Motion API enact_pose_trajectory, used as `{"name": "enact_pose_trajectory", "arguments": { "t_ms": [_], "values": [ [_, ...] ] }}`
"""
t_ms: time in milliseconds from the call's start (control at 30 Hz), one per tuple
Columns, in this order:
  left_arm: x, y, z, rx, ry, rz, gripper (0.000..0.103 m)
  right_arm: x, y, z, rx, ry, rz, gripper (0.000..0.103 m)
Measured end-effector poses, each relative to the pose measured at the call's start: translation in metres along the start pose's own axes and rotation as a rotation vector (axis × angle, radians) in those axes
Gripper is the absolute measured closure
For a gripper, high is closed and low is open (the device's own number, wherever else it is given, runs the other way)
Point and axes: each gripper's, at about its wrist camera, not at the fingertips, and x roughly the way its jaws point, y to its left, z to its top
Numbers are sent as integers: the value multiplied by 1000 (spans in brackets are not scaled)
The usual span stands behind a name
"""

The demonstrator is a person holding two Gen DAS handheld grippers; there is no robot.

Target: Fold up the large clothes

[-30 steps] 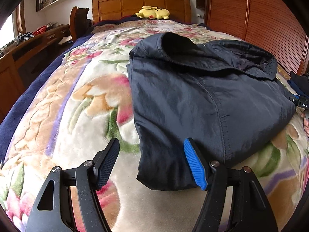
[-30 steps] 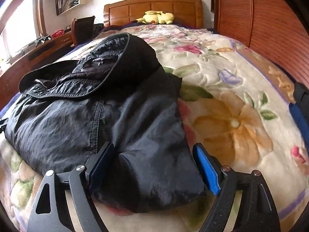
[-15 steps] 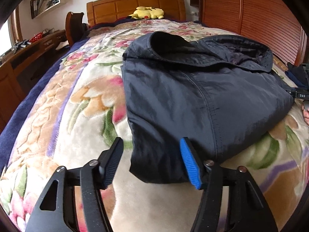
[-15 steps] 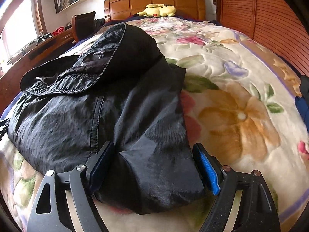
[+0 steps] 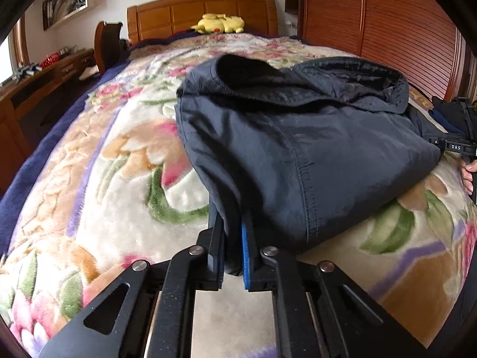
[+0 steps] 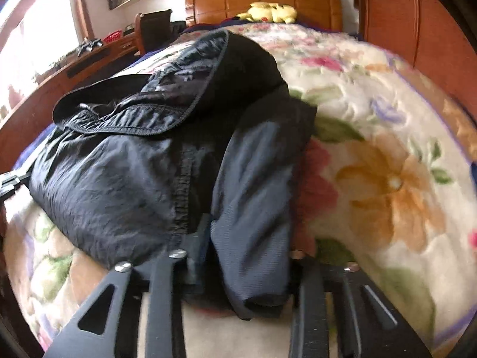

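Both grippers' jaws, which stood wide around the near hem a second ago, have come together onto cloth. At the very front of the left wrist view, the left gripper [image 5: 233, 238] is pinched tight on the near left corner of the dark jacket [image 5: 298, 149], a thin fold of fabric caught between its black and blue pads. The right gripper [image 6: 247, 256] is closing on the near right corner, where a thick roll of fabric fills the gap between its jaws; the motion blur hides the pads, so I judge rather than see that they already press.

From those two held corners the jacket [image 6: 134, 179] runs away across the floral blanket [image 5: 119, 179], partly folded, its long axis pointing toward the wooden headboard [image 5: 202, 9], with the hood [image 6: 179, 89] heaped at the far end. Each gripper holds its own corner, neither nearer. Since the bulk lies straight ahead of both, the next fold likely calls for lifting the hem and carrying it forward over the body toward the hood. Beyond sits a yellow plush toy [image 5: 219, 23] against the headboard.
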Motion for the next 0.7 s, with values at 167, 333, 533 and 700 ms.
{"name": "enact_pose_trajectory", "arguments": {
  "t_ms": [167,333,533,700],
  "values": [
    [-25,3,-5,-18,-64,1,95,-19,8,-5,-18,-31,-2,84],
    [-50,0,-15,-18,-95,-10,95,-46,9,-19,-27,-55,19,85],
    [-83,-4,-34,-26,-121,-35,95,-78,7,-44,-24,-65,52,86],
    [-102,-9,-44,-18,-123,-35,95,-101,6,-61,-35,-65,72,86]
  ]
}}
